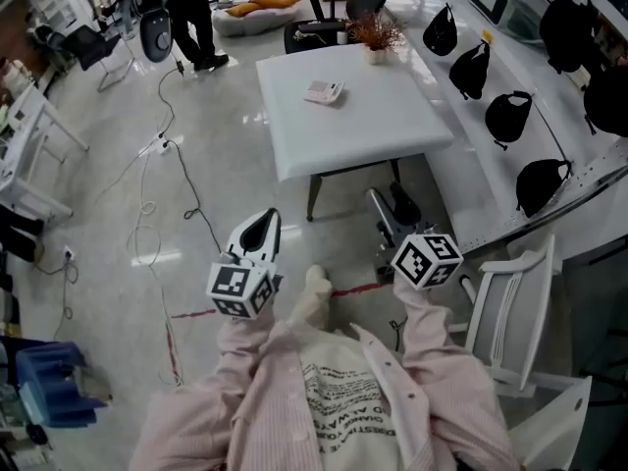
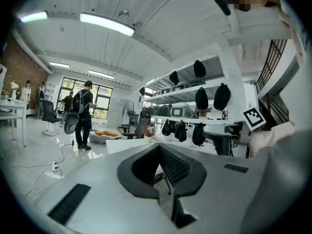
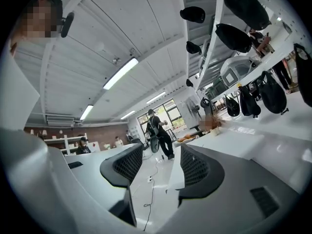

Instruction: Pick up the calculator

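Note:
The calculator (image 1: 323, 91), small and pale, lies on the far part of the white square table (image 1: 392, 116), near a small potted plant (image 1: 374, 39). Both grippers are held low in front of the person, well short of the table. In the head view my left gripper (image 1: 260, 229) points toward the table's near left corner. In the left gripper view its jaws (image 2: 159, 146) meet at the tips with nothing between them. My right gripper (image 1: 390, 204) hangs near the table's front edge. Its jaws (image 3: 161, 150) stand apart and only floor shows between them. Neither gripper view shows the calculator.
White shelving with several black bags (image 1: 508, 116) runs along the right. A white chair (image 1: 510, 312) stands at the person's right. Cables (image 1: 157, 204) trail over the floor at left. An office chair (image 1: 334, 18) sits behind the table, and a person (image 1: 191, 18) stands farther back.

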Tool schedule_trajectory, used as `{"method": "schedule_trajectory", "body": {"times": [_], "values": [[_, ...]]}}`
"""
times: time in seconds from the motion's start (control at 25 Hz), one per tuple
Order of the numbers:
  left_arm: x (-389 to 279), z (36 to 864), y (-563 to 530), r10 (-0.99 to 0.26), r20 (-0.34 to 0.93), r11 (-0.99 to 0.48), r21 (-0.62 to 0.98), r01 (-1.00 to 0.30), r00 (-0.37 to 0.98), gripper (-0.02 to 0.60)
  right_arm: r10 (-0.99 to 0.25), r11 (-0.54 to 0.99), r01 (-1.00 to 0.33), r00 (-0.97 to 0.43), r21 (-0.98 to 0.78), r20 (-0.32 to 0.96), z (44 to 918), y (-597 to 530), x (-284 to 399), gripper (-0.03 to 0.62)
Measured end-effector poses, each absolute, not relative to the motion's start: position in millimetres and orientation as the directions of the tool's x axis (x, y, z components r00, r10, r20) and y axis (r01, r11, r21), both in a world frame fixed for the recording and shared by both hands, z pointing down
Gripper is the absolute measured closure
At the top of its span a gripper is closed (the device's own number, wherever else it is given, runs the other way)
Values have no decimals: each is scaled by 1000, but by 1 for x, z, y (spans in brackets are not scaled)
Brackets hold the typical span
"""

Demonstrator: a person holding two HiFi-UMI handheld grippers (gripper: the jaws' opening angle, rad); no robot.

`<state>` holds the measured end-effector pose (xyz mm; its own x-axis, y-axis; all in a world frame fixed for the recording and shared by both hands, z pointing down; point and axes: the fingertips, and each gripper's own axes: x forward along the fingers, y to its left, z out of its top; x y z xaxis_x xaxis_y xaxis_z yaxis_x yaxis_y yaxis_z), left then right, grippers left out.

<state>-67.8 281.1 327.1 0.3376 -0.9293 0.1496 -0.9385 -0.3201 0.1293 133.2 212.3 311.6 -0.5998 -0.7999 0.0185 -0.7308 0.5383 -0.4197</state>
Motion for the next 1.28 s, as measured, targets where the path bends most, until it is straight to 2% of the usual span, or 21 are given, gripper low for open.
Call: {"method": "schedule_trajectory", "body": {"times": [0.36,0.92,1.28], "values": [[-72,343,211,-917,176,-332,159,-930,357,580,-804,496,-704,-594,-507,38,331,152,127,384],[-95,367,64,-890,236,-348,203,-915,391,580,-800,454,-716,-590,-530,111,355,12,99,384],[-108,384,9,-872,260,-361,232,-903,415,580,-804,426,-724,-578,-543,140,372,-40,81,384]]}}
